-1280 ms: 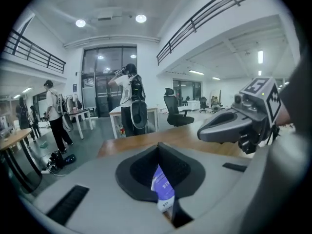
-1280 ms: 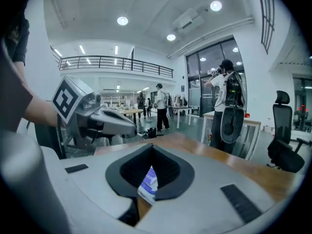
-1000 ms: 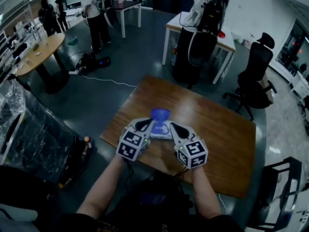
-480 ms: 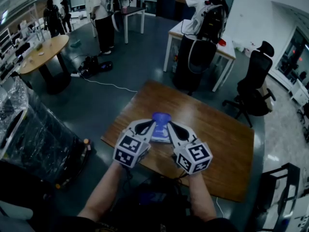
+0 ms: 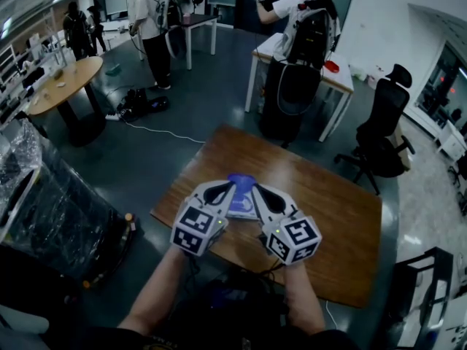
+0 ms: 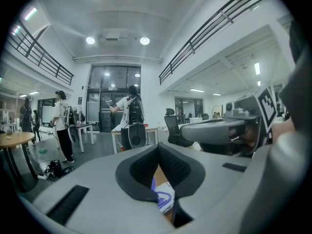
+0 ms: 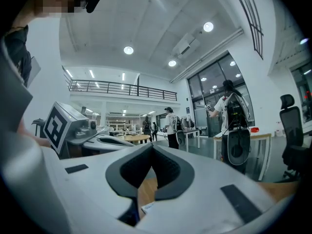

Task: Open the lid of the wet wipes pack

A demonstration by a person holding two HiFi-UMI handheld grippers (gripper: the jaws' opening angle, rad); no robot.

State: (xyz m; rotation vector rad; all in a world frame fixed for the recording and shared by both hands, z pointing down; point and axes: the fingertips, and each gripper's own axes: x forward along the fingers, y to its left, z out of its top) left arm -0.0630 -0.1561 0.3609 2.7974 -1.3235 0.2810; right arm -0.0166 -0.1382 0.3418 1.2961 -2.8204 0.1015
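The wet wipes pack (image 5: 241, 204) lies on the brown wooden table (image 5: 328, 210), white with a blue lid (image 5: 241, 181) that stands up at its far end. My left gripper (image 5: 231, 189) and right gripper (image 5: 255, 190) hover just over it, tips close together and pointing away from me. Both are shut with nothing between the jaws. In the left gripper view the shut left gripper (image 6: 157, 148) leaves a gap below, where the pack's (image 6: 164, 198) purple print shows. Under the shut right gripper (image 7: 152, 148) a white corner of the pack (image 7: 147, 207) is visible.
The table's near edge is right in front of me. Beyond its far edge stand a white desk (image 5: 332, 70) with a person at it and a black office chair (image 5: 383, 115). A round table (image 5: 62, 82) and a plastic-wrapped object (image 5: 44, 195) are at the left.
Both grippers have risen a little over the pack, still shut and side by side. The pack has stayed on the table with its lid up.
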